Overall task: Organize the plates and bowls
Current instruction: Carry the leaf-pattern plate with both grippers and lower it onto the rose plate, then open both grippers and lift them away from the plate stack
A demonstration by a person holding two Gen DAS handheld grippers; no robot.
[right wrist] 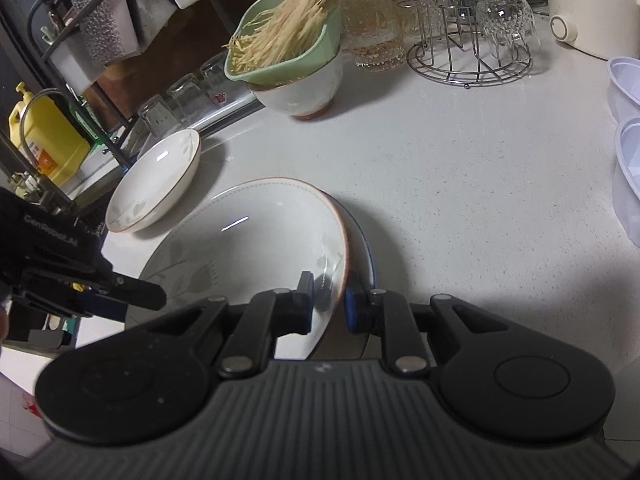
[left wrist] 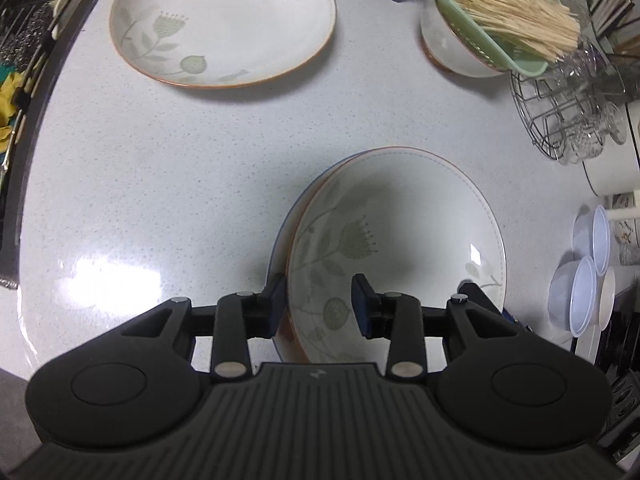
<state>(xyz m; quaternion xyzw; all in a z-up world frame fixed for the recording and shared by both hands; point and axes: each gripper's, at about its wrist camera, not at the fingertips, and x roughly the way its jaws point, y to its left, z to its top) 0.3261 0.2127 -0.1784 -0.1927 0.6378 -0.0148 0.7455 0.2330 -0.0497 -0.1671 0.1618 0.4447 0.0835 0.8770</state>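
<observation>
My left gripper (left wrist: 319,306) stands partly open astride the near rim of the top plate (left wrist: 400,248); its pads sit on either side of the rim with gaps showing, so it is not squeezing. My right gripper (right wrist: 328,304) is narrowed onto the same plate's right rim (right wrist: 256,248), one pad inside and one outside, and seems to pinch it. That plate lies on a blue-edged plate (right wrist: 366,248), shifted a little so the lower rim peeks out on one side. Both rest on the white counter (left wrist: 180,168).

Further out, a second flowered plate (left wrist: 224,24) lies alone on the counter at the far left, well apart from the stack. At the far right a white bowl (left wrist: 452,48) carries a green basket (left wrist: 496,48) of pale sprouts (left wrist: 508,4), tilted over its rim. Just beside it on the right is a wire rack (left wrist: 544,120) of upturned glasses (right wrist: 508,24), with a glass jar (right wrist: 372,20) between bowl and rack. White plastic tubs (left wrist: 588,256) crowd the right edge. In the right view, a yellow bottle (right wrist: 48,140) stands far left by a dark metal shelf frame (right wrist: 80,32).
</observation>
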